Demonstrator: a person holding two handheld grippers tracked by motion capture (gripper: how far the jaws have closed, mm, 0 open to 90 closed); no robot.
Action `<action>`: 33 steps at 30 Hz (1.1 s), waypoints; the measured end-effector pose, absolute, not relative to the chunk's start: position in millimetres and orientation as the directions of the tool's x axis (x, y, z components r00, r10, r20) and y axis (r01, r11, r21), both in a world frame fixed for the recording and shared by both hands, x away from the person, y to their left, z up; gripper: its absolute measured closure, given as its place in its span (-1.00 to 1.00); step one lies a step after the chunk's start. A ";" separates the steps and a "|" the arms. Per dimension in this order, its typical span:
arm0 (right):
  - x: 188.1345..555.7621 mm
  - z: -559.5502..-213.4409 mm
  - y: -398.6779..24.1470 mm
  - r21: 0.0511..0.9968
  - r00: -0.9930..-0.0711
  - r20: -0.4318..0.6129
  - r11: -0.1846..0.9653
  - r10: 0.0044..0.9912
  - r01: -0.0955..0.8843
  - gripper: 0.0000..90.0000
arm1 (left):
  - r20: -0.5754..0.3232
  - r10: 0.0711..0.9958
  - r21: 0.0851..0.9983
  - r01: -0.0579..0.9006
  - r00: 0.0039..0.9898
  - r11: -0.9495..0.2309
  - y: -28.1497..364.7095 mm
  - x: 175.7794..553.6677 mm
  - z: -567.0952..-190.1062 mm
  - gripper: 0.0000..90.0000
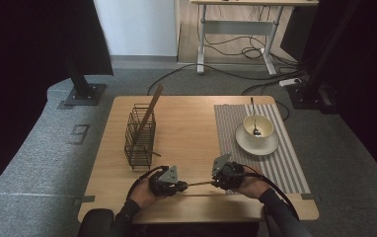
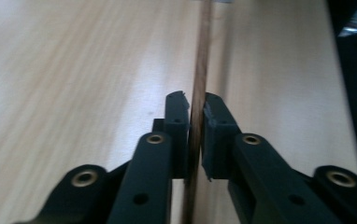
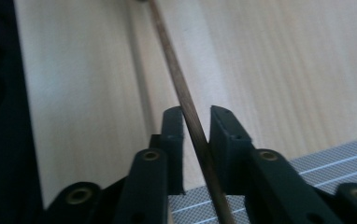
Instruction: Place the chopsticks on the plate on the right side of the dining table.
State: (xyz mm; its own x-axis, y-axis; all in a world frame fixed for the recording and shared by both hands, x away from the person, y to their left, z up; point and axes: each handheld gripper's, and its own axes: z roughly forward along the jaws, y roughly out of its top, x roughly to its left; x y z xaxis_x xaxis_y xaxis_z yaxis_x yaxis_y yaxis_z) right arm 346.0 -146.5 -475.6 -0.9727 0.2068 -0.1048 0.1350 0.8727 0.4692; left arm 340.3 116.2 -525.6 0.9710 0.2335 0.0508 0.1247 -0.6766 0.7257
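Lower centre of the high view: a single wooden chopstick [image 1: 200,184] spans level between both tools, just above the worktop [image 1: 186,123]. The left tool [image 1: 182,186] is clamped on one end, its pads [image 2: 179,121] tight against the wood. The right tool [image 1: 214,182] has its jaws close about the other end; a sliver of gap shows beside one pad [image 3: 223,130], so its grip looks incomplete.

Judgement: seat the right grip fully before the left lets go, keeping the stick level and unbent.

Pose: both hands sit low near the bottom edge, tools pointing inward at each other. The wire basket [image 1: 140,138] stands at centre left.
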 end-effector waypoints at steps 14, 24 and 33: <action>343.1 -471.8 -154.4 0.492 -0.975 -0.064 0.857 0.211 0.153 0.85 | 0.057 0.388 0.757 0.214 0.920 -0.617 118.8 346.1 -527.1 -0.13; 342.6 -468.0 -170.7 0.514 -0.965 -0.068 0.838 0.252 0.183 0.85 | 0.016 0.486 0.758 0.306 0.874 -0.576 118.5 353.1 -531.4 -0.71; 343.7 -466.5 -187.6 0.530 -0.949 -0.074 0.818 0.307 0.223 0.85 | 0.001 0.510 0.736 0.345 0.860 -0.582 115.2 356.2 -542.6 -1.00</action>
State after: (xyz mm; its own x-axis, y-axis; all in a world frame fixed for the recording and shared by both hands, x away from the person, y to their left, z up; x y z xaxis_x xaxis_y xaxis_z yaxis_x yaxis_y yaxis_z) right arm 343.7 -187.6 -466.5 -0.9489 0.3068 -0.0735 0.2235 0.8182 0.5297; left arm 356.2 115.2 -542.6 0.8599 0.5104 0.0008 0.3450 -0.5824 0.7361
